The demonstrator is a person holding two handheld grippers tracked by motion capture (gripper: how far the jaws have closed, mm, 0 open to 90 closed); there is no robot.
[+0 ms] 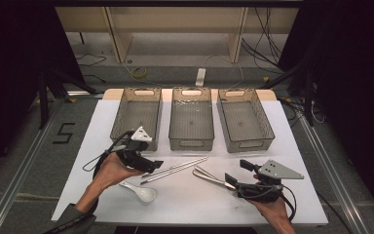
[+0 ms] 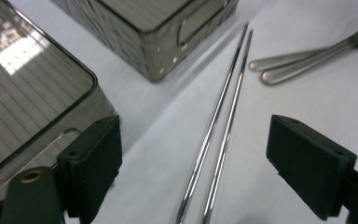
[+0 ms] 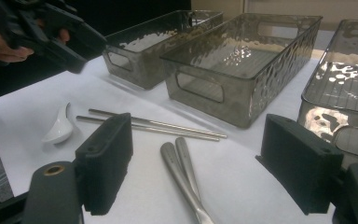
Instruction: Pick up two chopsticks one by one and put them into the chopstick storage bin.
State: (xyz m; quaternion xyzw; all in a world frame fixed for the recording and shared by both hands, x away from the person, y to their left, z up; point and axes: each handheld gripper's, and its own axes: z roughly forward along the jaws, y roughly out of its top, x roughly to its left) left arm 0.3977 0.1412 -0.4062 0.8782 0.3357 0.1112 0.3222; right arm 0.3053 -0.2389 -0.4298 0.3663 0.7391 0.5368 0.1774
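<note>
Now left gripper (image 2: 193, 149) (jaws wide) hovers over chopsticks (image 2: 223, 116).

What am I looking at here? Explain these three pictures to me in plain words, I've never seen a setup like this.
No robot arm here: a person holds a hand-operated two-jaw gripper in each hand. The high view looks down on the white table from above; the left gripper is at its left, the right gripper at its right. The other two pictures come from small cameras riding on each gripper, looking out between its two black jaws.

At the back of the table stand three clear plastic bins in a row. In front lie a pair of metal chopsticks, two metal utensils whose handles lie side by side, and a white spoon.

Both grippers are open and hold nothing. The left one is lined up with the chopsticks, the right one points at the utensil handles.
</note>
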